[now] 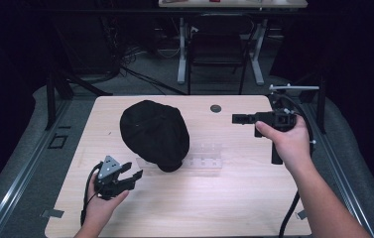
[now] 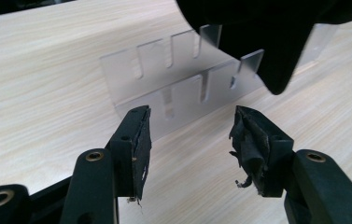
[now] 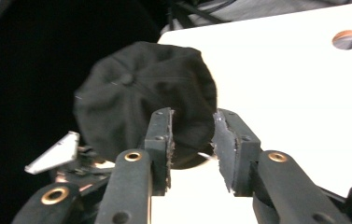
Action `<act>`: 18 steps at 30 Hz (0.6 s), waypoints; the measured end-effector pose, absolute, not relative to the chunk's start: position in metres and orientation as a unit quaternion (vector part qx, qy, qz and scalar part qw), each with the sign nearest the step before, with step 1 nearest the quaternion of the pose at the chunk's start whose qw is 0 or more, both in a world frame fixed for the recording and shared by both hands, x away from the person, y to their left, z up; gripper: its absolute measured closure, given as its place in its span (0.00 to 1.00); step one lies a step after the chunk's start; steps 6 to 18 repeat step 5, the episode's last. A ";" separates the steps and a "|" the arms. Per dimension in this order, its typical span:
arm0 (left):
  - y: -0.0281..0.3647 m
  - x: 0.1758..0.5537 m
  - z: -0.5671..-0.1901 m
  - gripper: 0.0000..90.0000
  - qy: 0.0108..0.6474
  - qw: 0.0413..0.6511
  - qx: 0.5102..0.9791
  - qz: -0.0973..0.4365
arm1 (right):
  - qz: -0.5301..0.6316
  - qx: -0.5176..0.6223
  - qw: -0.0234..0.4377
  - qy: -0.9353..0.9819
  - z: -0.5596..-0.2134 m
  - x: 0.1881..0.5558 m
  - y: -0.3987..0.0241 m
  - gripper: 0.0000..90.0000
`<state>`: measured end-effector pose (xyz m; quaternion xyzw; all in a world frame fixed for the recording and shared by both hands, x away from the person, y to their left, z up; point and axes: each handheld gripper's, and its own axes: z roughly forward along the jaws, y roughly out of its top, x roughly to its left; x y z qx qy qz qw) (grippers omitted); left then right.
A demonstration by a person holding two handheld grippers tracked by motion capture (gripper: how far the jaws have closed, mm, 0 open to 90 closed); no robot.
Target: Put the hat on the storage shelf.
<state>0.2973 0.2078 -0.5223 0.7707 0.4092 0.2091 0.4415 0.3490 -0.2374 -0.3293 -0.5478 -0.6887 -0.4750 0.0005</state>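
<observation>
Both grippers, left [image 1: 136, 174] at seven o'clock and right [image 1: 236, 119] at two o'clock, stood spread and empty, probably aiming at the black cap [image 1: 155, 133] on its clear slotted stand [image 2: 183, 79].

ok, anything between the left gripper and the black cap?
Only bare table and the near end of the clear slotted rack under the cap; the left gripper view shows it past the left gripper.
</observation>
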 end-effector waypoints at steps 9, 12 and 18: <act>0.212 0.298 -0.527 0.52 0.416 0.441 0.768 0.208 | -0.463 -0.548 -0.047 -0.695 -0.346 0.334 -0.244 0.73; 0.212 0.298 -0.527 0.52 0.416 0.441 0.768 0.208 | -0.463 -0.548 -0.047 -0.695 -0.346 0.334 -0.244 0.73; 0.212 0.298 -0.527 0.52 0.416 0.441 0.768 0.208 | -0.463 -0.548 -0.047 -0.695 -0.346 0.334 -0.244 0.73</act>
